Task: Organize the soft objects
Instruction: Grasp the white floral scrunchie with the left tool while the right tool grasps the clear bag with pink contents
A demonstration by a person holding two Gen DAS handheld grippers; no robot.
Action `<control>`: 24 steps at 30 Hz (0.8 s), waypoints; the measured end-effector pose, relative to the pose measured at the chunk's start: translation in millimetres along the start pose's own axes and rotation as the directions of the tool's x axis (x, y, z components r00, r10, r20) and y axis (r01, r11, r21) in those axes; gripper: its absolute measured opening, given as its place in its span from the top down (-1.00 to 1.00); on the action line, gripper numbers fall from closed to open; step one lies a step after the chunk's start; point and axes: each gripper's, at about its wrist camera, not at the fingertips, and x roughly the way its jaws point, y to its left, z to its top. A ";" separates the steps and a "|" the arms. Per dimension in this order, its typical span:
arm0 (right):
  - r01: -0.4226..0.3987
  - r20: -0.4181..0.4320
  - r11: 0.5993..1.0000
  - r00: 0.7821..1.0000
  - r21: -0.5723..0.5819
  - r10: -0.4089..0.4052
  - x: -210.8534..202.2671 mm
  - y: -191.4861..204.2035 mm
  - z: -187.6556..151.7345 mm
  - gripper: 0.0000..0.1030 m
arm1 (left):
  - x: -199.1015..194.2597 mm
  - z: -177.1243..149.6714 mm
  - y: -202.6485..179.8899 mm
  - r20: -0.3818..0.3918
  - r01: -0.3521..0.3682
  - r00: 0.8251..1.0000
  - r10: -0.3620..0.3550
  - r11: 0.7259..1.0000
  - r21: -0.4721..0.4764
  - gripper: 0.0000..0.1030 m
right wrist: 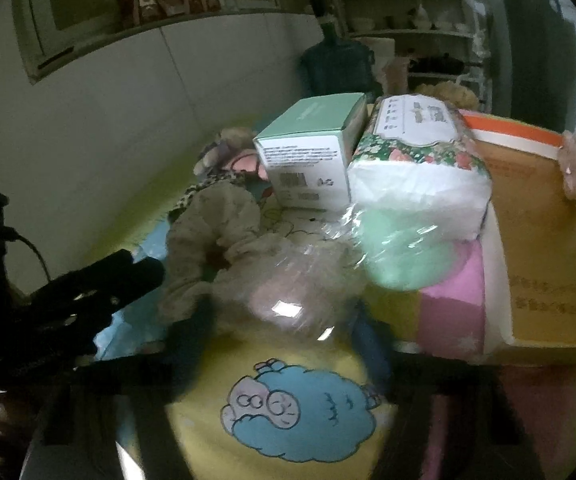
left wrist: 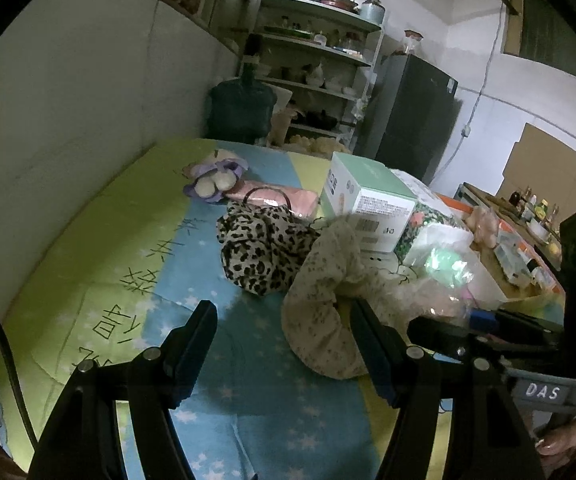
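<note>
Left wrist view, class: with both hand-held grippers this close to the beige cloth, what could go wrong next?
1. The right hand-held gripper sits close beside the left hand-held gripper; they may collide.
2. The beige cloth touches the leopard-print cloth; lifting one may drag the other.
3. The crinkly plastic wrap could get caught instead.

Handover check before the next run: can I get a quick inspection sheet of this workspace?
Surface: bed sheet, green and blue, writing on it.
Job's things: cream floral cloth, leopard-print cloth, pink cloth, purple plush toy.
Clutter: green-and-white box, tissue pack, crinkly clear bag.
Grippers: left gripper open beside the cream cloth; right gripper blurred, around the clear bag, grip unclear.
Cables: black cable at the left edge.
Surroundings: shelf unit, water jug, fridge.
</note>
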 end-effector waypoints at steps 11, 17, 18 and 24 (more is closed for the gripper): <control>-0.005 0.037 1.000 0.999 -0.009 0.006 -21.2 0.6 -3.8 -0.16 | 14.4 -0.1 -7.1 -0.047 0.016 0.999 -0.016 1.000 0.004 -0.33; -0.013 0.049 1.000 0.999 -0.006 0.013 -31.1 -2.4 -6.3 -0.16 | 24.0 -1.7 -9.4 -0.077 0.004 0.997 -0.004 1.000 0.002 -0.33; -0.013 0.049 1.000 0.999 -0.006 0.013 -31.0 -2.3 -6.4 -0.16 | 24.9 -1.2 -8.6 -0.075 0.006 0.997 -0.006 1.000 0.004 -0.20; -0.022 0.052 1.000 0.998 -0.007 0.022 -34.6 -1.9 -7.5 -0.16 | 28.6 -5.9 -11.7 -0.074 0.015 0.997 -0.013 1.000 0.027 0.69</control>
